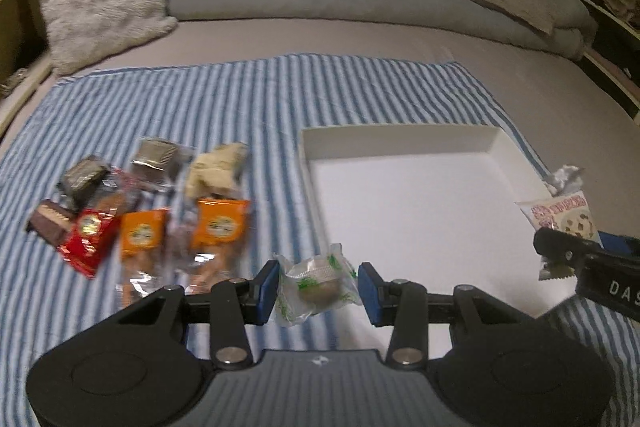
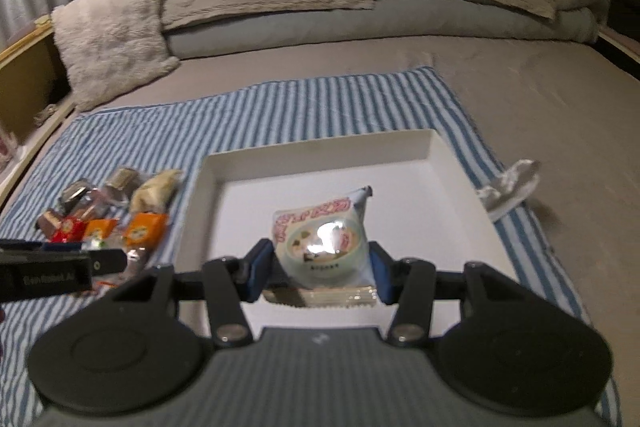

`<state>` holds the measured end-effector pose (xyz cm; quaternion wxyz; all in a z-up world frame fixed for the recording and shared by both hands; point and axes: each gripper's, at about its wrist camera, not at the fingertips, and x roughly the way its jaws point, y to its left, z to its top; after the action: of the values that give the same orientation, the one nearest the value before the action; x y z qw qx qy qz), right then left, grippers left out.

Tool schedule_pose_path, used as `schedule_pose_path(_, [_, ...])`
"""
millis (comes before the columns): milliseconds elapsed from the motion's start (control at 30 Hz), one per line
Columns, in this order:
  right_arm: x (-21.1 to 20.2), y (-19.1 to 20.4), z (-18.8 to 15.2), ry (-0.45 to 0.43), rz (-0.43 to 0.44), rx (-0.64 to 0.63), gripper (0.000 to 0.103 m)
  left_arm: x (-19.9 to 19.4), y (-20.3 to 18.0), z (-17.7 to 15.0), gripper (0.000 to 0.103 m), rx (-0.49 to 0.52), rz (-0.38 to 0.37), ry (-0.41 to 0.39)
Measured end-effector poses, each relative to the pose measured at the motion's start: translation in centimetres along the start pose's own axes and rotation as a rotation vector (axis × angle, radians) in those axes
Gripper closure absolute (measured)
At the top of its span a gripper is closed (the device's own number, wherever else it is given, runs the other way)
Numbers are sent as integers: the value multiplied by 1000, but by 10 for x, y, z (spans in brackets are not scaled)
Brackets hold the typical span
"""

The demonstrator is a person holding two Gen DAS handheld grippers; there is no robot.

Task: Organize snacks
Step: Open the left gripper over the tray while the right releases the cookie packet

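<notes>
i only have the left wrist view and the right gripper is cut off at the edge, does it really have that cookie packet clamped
Observer: Yes. In the right wrist view both blue pads of the right gripper press the sides of the cookie packet.
Operator: where is it relative to the tray
Observer: From that view the packet hangs over the inside of the white tray, toward its near side.
Operator: and how does my left gripper sit from there
Observer: The left gripper shows at the left edge, over the striped cloth left of the tray, beside the snack pile.
</notes>
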<state>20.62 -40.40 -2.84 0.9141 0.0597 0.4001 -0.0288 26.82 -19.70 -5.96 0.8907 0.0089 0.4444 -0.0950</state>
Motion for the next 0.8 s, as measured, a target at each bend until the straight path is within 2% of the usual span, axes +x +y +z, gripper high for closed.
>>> schedule_pose_path(467, [38, -28, 14, 46, -48, 2, 46, 39, -30, 12, 57, -65, -86, 65])
schedule_pose_path(533, [40, -28, 16, 43, -50, 9, 45, 42, -31, 13, 55, -80, -108, 65])
schedule_pose_path(600, [42, -29, 17, 34, -49, 23, 35, 45, -34, 13, 46, -76, -115, 81])
schedule_pose_path(667, [45, -31, 17, 51, -56, 34, 30, 47, -36, 13, 39, -58, -107, 88])
schedule_pose_path(800, [49, -33, 14, 88, -73, 21, 30, 50, -36, 10, 37, -27, -77, 107])
